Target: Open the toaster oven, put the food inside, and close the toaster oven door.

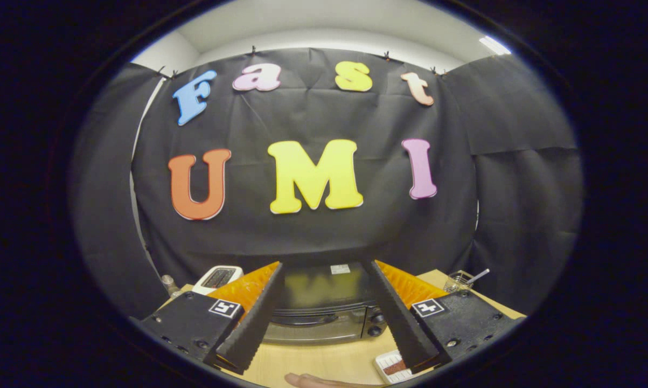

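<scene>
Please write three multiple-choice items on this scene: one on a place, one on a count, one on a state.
1. Where is the toaster oven?
A. Ahead of the hand-held gripper, between its fingers
B. On the floor
C. Atop the white toaster

2. How many knobs show on the oven's front?
A. None
B. Two
C. Five

3. How is the oven door?
A. Hanging open
C. Removed
B. Closed

Answers: 1 A, the oven sits on the table framed by the spread fingers. 2 B, two knobs are stacked at the right of the door. 3 B, the door lies flush with the front, handle up.
</scene>
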Demonstrator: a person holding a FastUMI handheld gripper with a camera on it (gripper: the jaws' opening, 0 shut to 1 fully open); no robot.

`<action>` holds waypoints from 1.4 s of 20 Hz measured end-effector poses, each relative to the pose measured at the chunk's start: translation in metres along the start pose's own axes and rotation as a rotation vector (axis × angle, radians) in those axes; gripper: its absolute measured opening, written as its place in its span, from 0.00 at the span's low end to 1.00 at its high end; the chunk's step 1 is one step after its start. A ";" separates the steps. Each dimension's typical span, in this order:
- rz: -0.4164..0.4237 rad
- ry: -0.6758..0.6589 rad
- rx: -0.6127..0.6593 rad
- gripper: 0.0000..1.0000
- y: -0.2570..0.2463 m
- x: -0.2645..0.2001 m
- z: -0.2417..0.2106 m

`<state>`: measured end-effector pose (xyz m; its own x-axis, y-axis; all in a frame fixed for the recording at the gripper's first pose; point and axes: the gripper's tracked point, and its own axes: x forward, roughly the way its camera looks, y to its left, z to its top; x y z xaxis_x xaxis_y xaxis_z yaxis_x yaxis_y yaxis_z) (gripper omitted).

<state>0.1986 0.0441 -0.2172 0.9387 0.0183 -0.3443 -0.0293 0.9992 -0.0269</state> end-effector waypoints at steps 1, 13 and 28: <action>-0.001 0.056 -0.002 1.00 0.004 0.017 -0.018; 0.043 0.357 -0.037 1.00 0.029 0.085 -0.116; 0.063 0.386 -0.079 1.00 0.016 0.008 -0.161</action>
<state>0.1501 0.0542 -0.3710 0.7368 0.0493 -0.6743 -0.1228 0.9905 -0.0617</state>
